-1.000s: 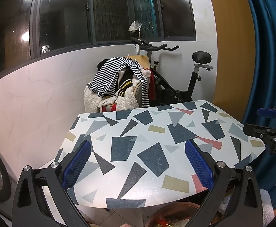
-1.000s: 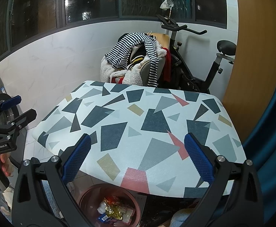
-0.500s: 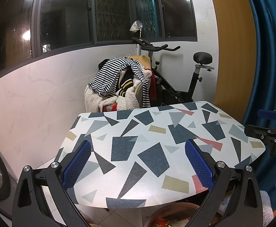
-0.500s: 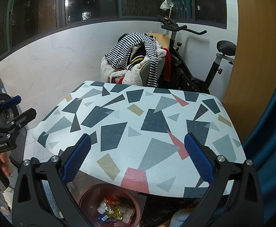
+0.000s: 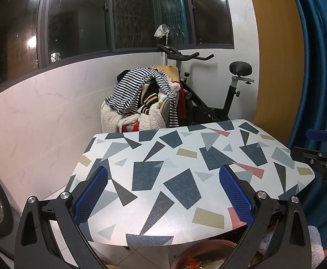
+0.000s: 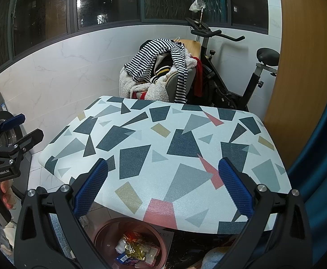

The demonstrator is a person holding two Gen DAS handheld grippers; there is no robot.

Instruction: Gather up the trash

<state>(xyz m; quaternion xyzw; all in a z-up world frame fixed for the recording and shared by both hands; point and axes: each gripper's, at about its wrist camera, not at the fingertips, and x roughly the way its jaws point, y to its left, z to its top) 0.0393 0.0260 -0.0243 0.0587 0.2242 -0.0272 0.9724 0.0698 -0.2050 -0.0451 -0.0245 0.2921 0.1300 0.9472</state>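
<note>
My left gripper (image 5: pixel 163 192) and right gripper (image 6: pixel 162 190) hang over the near edge of the patterned table (image 6: pixel 181 139), jaws spread wide and empty — no trash shows on the tabletop ahead of either. Below my right jaws, under the table's rim, the pink bin (image 6: pixel 105 235) already holds wrappers (image 6: pixel 134 250). By my reckoning the collecting is finished, or nearly so.

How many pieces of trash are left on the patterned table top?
0. The table top is bare in both views; trash lies only in the pink bin on the floor below its near edge.
</note>
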